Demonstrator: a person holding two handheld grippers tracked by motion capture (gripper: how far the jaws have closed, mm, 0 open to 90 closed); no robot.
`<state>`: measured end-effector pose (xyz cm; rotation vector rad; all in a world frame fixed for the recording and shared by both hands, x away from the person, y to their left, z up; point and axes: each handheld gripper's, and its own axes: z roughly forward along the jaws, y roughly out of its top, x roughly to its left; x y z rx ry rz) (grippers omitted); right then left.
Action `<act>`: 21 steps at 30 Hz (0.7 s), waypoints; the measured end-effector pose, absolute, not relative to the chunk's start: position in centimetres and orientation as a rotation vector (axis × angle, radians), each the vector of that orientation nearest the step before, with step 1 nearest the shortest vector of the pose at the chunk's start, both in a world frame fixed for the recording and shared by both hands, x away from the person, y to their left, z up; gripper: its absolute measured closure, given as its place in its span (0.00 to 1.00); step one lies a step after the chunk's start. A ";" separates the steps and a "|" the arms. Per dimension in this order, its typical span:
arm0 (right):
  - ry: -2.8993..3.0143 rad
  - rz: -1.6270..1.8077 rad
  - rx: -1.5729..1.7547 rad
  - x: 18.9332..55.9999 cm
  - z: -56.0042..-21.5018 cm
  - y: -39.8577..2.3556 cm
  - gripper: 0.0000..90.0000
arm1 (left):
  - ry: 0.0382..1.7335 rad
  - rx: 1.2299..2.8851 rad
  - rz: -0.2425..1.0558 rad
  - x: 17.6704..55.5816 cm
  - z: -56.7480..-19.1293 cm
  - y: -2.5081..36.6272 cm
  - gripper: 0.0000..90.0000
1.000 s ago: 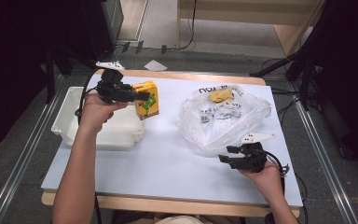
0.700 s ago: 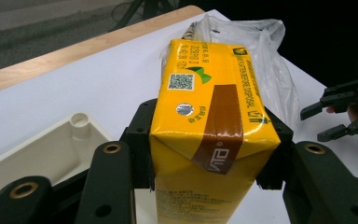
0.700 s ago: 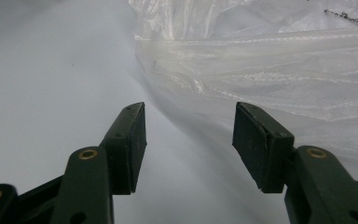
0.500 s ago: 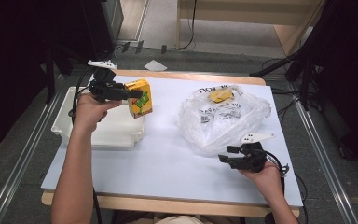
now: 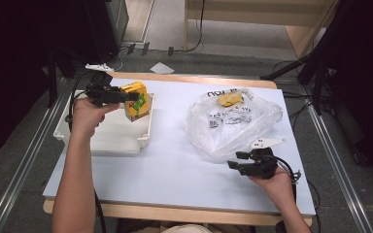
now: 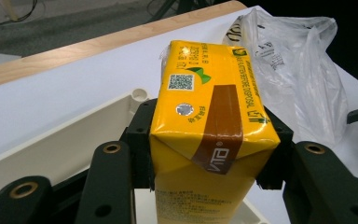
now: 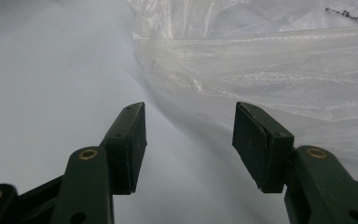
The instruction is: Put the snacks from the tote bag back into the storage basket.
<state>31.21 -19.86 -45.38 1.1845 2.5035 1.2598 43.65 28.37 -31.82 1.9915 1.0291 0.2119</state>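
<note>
A yellow drink carton (image 5: pixel 137 101) with a brown stripe is held upright over the right end of the white tray (image 5: pixel 111 138). My left gripper (image 5: pixel 128 97) is shut on the carton (image 6: pixel 212 116), its jaws pressing both sides, as the left gripper view shows. A clear plastic bag (image 5: pixel 233 121) with a yellow item inside lies on the right half of the white table. My right gripper (image 5: pixel 237 161) rests at the bag's near edge. Its jaws stand open with nothing between them, just left of the bag (image 7: pixel 270 51) in the right gripper view (image 7: pixel 189 140).
The white table top (image 5: pixel 175 165) has a wooden rim at the far and near edges. Metal rails run along the floor on both sides. A small paper scrap (image 5: pixel 161 68) lies on the floor beyond the table.
My left gripper has carried the carton leftward and slightly down, to over the tray's right end. The right gripper has stayed in place.
</note>
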 end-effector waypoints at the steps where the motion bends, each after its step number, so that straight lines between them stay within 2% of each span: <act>1: 2.504 1.260 1.184 31.2 -45.4 -19.8 0.51 | 1.028 1.991 0.216 43.7 -32.0 28.5 0.58; 8: 2.504 1.259 1.184 31.2 -45.4 -19.8 0.51 | 1.060 2.015 0.256 44.4 -33.0 28.7 0.58; 21: 2.507 1.254 1.187 31.2 -45.4 -19.8 0.51 | 1.099 1.986 0.233 45.9 -36.1 29.0 0.58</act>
